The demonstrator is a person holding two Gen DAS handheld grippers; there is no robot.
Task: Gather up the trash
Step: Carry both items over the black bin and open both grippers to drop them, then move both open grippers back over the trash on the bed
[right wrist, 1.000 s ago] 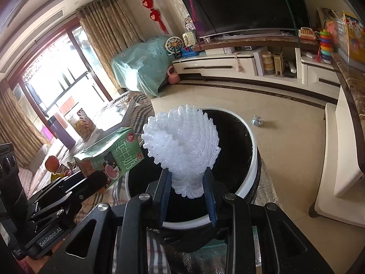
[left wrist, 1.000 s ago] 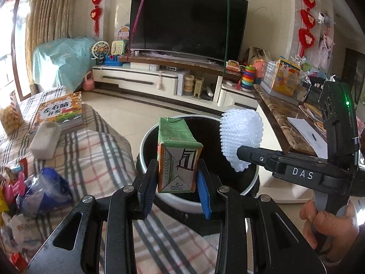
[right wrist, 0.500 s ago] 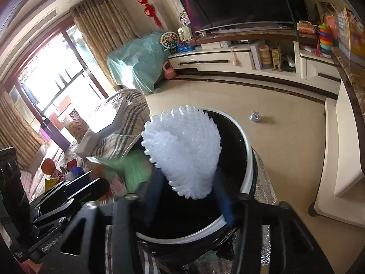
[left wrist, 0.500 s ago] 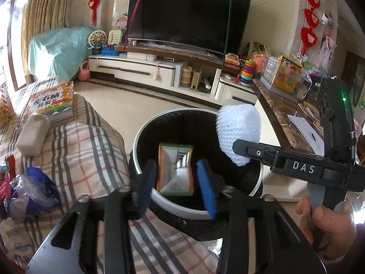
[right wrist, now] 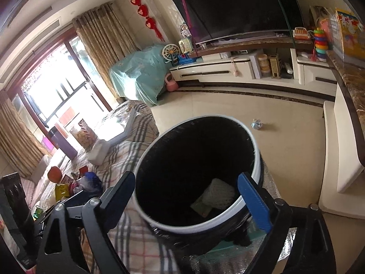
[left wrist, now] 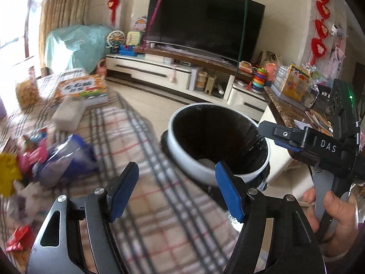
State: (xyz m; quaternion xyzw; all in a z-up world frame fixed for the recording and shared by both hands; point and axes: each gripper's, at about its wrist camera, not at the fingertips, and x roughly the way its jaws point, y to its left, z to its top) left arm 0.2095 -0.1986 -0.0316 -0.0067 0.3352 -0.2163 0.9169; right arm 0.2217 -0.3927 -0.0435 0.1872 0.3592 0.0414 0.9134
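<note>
A round trash bin (left wrist: pixel 194 166) with a white rim and black liner stands beside the plaid-covered table; it also shows in the right wrist view (right wrist: pixel 256 159). Inside it lie the white foam net (right wrist: pixel 219 193) and the green carton (right wrist: pixel 200 206). My left gripper (left wrist: pixel 176 193) is open and empty over the table edge, left of the bin. My right gripper (right wrist: pixel 194 198) is open and empty above the bin mouth; its body (left wrist: pixel 319 143) shows at the right in the left wrist view. Wrappers and a blue-and-clear bag (left wrist: pixel 66 159) lie on the table at the left.
On the plaid cloth (left wrist: pixel 141 150) sit a white box (left wrist: pixel 67 114), a colourful book (left wrist: pixel 82 89) and a snack jar (left wrist: pixel 26 91). A small crumpled wrapper (right wrist: pixel 257 123) lies on the floor beyond the bin. A TV unit (left wrist: pixel 173 73) lines the far wall; a marble counter (right wrist: pixel 351 86) runs along the right.
Both grippers opened. The green carton and the white foam net dropped into the bin. The left gripper swung left toward the table.
</note>
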